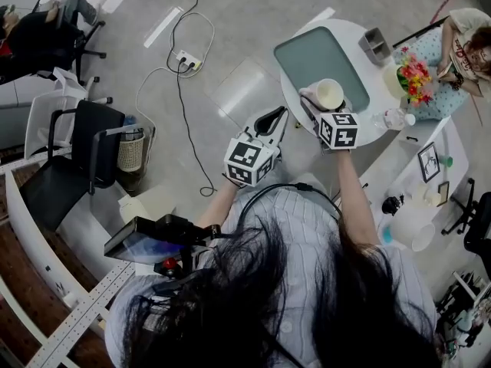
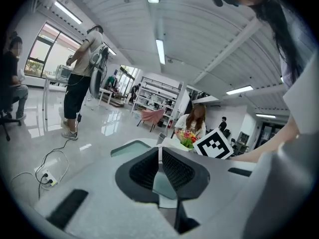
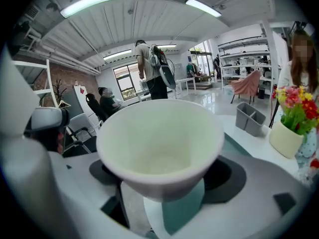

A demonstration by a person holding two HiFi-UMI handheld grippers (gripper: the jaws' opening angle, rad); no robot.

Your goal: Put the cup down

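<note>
A white cup (image 1: 330,93) hangs just above the near part of the green mat (image 1: 318,52) on the round white table (image 1: 295,102). My right gripper (image 1: 316,103) is shut on the cup from the near side. In the right gripper view the cup (image 3: 159,138) fills the middle, upright and empty, with my right gripper (image 3: 163,180) clamped low on its sides. My left gripper (image 1: 270,121) hovers off the table's near left edge. Its jaws (image 2: 160,166) are shut together with nothing between them.
A grey organiser (image 1: 376,44), a vase of flowers (image 1: 412,77) and a small clear bottle (image 1: 395,119) stand at the table's right. A person (image 1: 468,41) sits beyond them. On the floor lie a power strip and cables (image 1: 188,61). A black chair (image 1: 73,167) stands at left.
</note>
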